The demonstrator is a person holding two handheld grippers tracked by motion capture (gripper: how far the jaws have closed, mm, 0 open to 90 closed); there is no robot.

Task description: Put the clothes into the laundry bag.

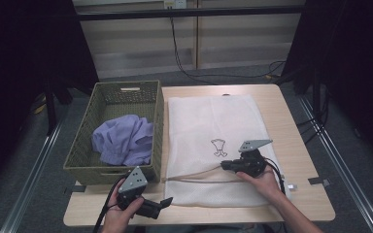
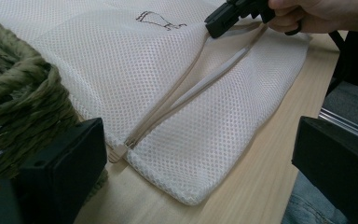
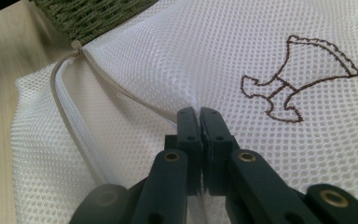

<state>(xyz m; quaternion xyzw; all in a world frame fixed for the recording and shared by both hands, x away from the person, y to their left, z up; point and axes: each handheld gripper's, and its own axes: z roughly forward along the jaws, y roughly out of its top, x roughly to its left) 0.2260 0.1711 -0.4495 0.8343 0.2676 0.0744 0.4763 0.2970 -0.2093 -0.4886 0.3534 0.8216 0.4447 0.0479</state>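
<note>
Wooden table (image 1: 291, 145) carries a white mesh laundry bag (image 1: 213, 126) beside a woven basket (image 1: 92, 145), where the right gripper (image 1: 225, 166) has its jaws pinched together on the bag's half-open zipper (image 3: 121, 95), while the left gripper (image 1: 166, 201) hovers wide apart near the bag's corner.

Zipper pull (image 3: 189, 122) hidden between closed jaws, basket (image 2: 18, 107) cut off at left edge

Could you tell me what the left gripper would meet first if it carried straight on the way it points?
Most likely the near corner of the white mesh laundry bag, around its zipper end. The left gripper has open jaws aimed across bare table at it, though depth is uncertain.
</note>
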